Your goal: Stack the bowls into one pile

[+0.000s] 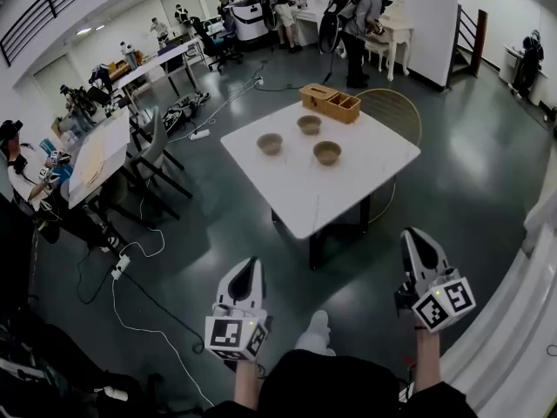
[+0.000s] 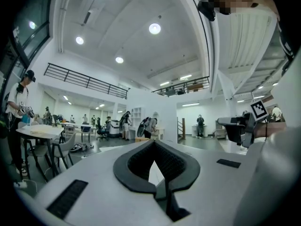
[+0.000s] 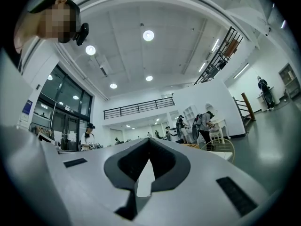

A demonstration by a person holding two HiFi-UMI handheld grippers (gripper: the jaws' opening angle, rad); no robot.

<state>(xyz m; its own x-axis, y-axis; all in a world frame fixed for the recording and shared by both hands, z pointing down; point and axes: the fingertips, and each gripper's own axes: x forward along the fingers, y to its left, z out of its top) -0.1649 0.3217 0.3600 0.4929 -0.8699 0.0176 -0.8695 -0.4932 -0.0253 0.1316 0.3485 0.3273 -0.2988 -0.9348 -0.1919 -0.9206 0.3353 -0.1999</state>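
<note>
Head view: three shallow tan bowls (image 1: pixel 269 144) (image 1: pixel 309 124) (image 1: pixel 327 152), each standing alone, well apart on white table (image 1: pixel 348 190), near one wooden box (image 1: pixel 331 103). Left gripper (image 1: pixel 253 265) and right gripper (image 1: pixel 411 234) low in frame, well short of table, both clenched, empty. Left gripper view: jaws tip to tip, nothing between; bowls hidden behind them. Right gripper view: jaws pressed together, bare; bowls too small to make out.

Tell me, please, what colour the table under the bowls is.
White; the table shows best in the head view.
</note>
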